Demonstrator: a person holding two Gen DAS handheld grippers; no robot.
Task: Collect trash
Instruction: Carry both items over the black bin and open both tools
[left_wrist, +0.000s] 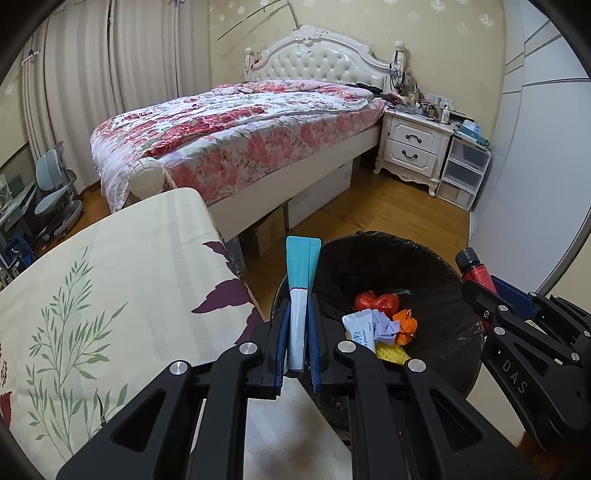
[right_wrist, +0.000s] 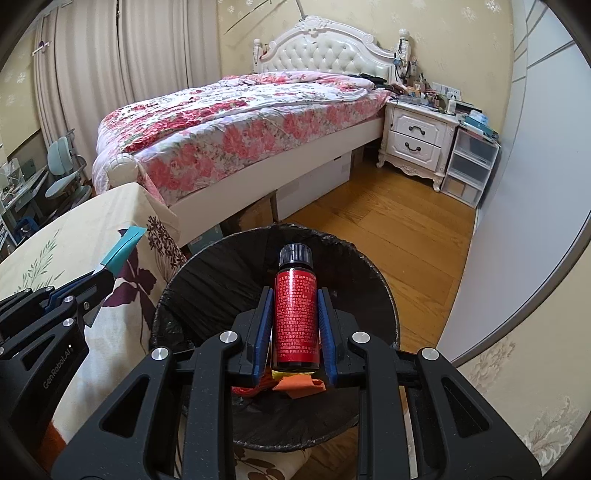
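My left gripper (left_wrist: 298, 306) is shut on a flat teal and white packet (left_wrist: 300, 277), which sticks up past its blue pads just left of the bin's rim. My right gripper (right_wrist: 293, 295) is shut on a small red bottle (right_wrist: 294, 310) with a black cap, held upright over the mouth of the bin (right_wrist: 221, 266). The round bin (left_wrist: 436, 266) has a black liner and holds red, orange, white and yellow scraps (left_wrist: 380, 325). The left gripper (right_wrist: 99, 275) with its teal packet (right_wrist: 123, 251) shows at the left of the right wrist view; the right gripper (left_wrist: 480, 291) with the bottle (left_wrist: 474, 269) shows at the right of the left wrist view.
A table with a leaf-print cloth (left_wrist: 110, 280) stands directly left of the bin. Behind are a bed with a floral quilt (left_wrist: 236, 136), boxes under it, a white nightstand (left_wrist: 413, 147), plastic drawers (left_wrist: 461, 173), wooden floor (right_wrist: 399, 236) and a pale wardrobe (right_wrist: 535, 184) on the right.
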